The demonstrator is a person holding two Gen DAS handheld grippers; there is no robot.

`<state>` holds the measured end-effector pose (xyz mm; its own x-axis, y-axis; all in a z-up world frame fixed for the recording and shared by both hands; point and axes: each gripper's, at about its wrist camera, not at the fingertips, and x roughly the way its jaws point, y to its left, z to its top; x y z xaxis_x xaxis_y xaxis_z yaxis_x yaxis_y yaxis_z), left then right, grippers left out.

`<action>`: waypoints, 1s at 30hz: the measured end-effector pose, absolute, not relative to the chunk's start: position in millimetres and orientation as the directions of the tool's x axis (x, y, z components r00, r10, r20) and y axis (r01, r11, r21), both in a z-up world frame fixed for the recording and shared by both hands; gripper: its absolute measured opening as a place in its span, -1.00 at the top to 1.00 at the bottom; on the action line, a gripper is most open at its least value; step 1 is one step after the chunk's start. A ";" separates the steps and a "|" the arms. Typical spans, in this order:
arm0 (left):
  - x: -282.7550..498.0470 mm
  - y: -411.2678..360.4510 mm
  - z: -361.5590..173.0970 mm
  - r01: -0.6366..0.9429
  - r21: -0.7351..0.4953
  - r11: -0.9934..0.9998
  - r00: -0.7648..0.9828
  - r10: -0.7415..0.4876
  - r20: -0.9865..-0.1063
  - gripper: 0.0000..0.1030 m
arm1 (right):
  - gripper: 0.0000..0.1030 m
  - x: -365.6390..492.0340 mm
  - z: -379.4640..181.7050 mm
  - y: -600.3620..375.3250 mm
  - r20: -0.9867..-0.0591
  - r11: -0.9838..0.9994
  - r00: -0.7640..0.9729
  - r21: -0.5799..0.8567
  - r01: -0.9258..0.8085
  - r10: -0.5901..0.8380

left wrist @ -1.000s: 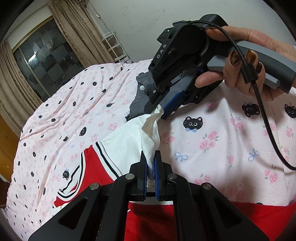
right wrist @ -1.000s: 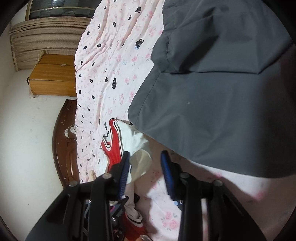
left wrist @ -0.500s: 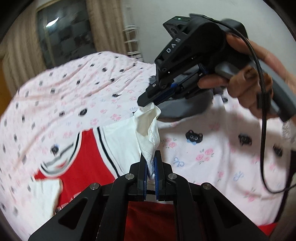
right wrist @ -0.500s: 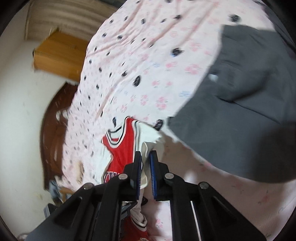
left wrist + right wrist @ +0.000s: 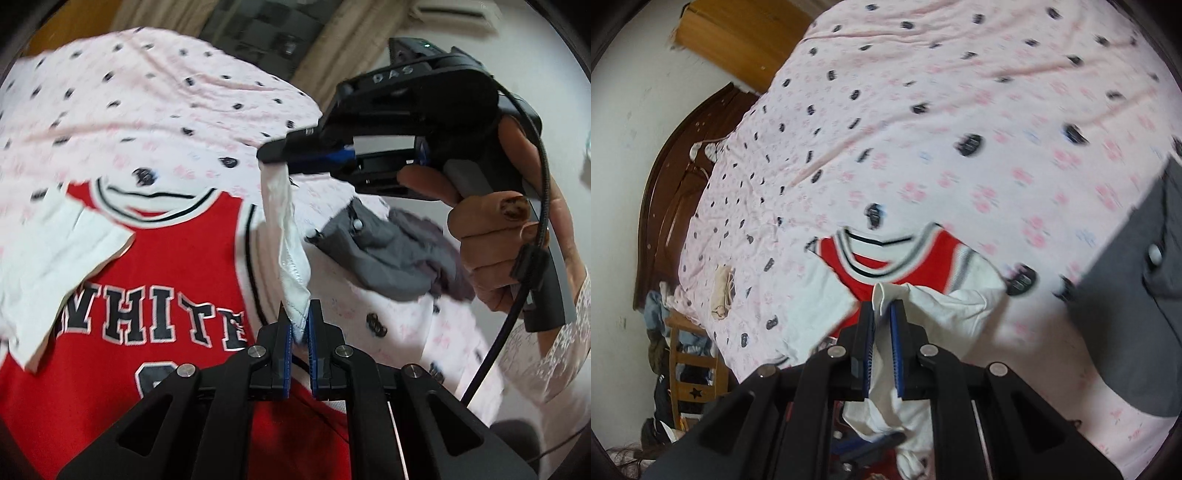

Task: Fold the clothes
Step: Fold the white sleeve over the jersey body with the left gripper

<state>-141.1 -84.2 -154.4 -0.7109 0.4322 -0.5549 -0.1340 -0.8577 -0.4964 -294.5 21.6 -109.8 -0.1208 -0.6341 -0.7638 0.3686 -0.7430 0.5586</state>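
Note:
A red jersey point(image 5: 159, 280) with white sleeves and the word WHITE lies on the pink bedsheet point(image 5: 147, 110). My left gripper point(image 5: 298, 314) is shut on the white sleeve point(image 5: 284, 236), low in the left wrist view. The same sleeve runs up to my right gripper point(image 5: 280, 157), held by a hand point(image 5: 495, 236) and shut on its other end. In the right wrist view my right gripper point(image 5: 882, 314) pinches the white sleeve point(image 5: 945, 306) just in front of the jersey's collar point(image 5: 882, 254).
A grey garment point(image 5: 384, 247) lies crumpled on the bed to the right; it fills the right edge point(image 5: 1137, 332) of the right wrist view. A dark wooden headboard point(image 5: 676, 199), a wooden chair point(image 5: 687, 373) piled with clothes and a wooden cabinet point(image 5: 738, 37) stand beyond the bed.
My right gripper went from open to shut on the sleeve. Both grippers have lifted and swung, bringing the jersey's front and lettering into view.

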 end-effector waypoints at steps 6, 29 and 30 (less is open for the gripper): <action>-139.8 -107.1 -169.2 -0.034 -0.605 -0.796 -0.698 0.452 -0.556 0.88 | 0.80 -285.1 -117.9 -36.6 -0.822 -0.754 -0.063 0.486 0.442 -0.566; -110.5 -121.7 -195.6 0.028 -0.663 -0.748 -0.581 0.528 -0.619 0.81 | 0.49 -277.9 -171.0 -102.8 -0.956 -0.808 -0.043 0.222 0.545 -0.291; -107.8 -121.1 -195.0 0.025 -0.661 -0.750 -0.577 0.529 -0.623 0.81 | 0.36 -279.2 -162.1 -99.8 -0.952 -0.807 -0.054 0.224 0.547 -0.301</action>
